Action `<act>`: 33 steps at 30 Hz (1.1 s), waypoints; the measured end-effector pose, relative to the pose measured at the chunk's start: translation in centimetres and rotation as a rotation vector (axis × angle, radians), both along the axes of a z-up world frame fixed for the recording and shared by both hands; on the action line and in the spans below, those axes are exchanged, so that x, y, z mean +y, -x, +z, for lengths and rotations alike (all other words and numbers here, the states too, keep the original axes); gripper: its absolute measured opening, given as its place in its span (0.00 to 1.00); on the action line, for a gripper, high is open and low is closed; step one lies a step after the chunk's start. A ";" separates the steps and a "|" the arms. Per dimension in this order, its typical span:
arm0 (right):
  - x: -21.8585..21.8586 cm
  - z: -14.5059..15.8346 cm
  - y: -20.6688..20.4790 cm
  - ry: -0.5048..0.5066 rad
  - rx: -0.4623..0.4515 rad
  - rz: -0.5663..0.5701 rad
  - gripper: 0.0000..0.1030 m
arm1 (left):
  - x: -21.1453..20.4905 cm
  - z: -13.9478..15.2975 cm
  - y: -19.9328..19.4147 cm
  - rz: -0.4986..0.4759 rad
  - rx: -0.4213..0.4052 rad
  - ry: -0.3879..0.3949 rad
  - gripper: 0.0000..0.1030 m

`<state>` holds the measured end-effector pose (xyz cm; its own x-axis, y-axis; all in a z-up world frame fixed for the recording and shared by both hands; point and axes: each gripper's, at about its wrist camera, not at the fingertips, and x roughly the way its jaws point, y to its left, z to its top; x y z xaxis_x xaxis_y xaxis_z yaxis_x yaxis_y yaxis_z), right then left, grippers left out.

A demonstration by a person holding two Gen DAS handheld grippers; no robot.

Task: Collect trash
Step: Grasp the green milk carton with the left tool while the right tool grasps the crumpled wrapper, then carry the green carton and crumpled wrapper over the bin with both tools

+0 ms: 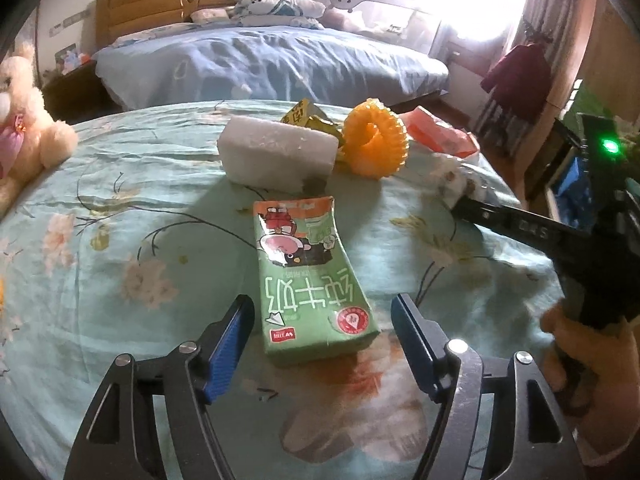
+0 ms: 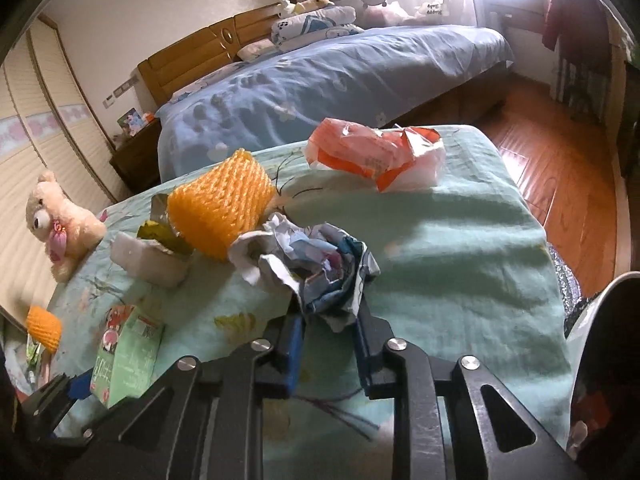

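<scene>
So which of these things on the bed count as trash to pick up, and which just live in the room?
Trash to collect:
- green milk carton, between the open left claw
- crumpled paper, pinched in the right claw
- white foam block
- orange foam net
- orange wrapper

Just lying about:
- teddy bear
- pillows
- blue quilt

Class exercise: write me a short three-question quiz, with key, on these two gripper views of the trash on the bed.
1. True or false: the right gripper is shut on the crumpled paper.
2. Which piece of trash lies between the left gripper's open fingers?
3. The orange foam net stands nearest to: A the white foam block, B the stuffed bear, C the wooden floor.

Key: 1 true; 2 the green milk carton; 3 A.
</scene>
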<state>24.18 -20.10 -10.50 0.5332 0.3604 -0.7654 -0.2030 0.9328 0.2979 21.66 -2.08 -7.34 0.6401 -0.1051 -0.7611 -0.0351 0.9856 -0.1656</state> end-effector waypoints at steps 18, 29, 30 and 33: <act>-3.1 2.0 8.5 -0.110 -0.032 -0.019 0.20 | -2.3 1.0 2.6 -0.099 -0.045 0.021 0.47; -7.3 2.9 11.4 -0.116 -0.045 -0.095 0.20 | -6.3 2.2 3.9 -0.219 -0.060 0.004 0.47; -7.6 2.9 11.7 -0.116 -0.045 -0.102 0.20 | -6.6 2.3 4.0 -0.228 -0.062 0.002 0.47; -8.4 3.0 12.3 -0.115 -0.048 -0.117 0.20 | -7.8 2.7 4.4 -0.255 -0.067 -0.003 0.47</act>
<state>11.86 -28.52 -7.47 0.6121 0.3774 -0.6950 -0.1112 0.9111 0.3968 17.27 -9.83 -4.67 0.6424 -0.2676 -0.7181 0.2254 0.9616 -0.1567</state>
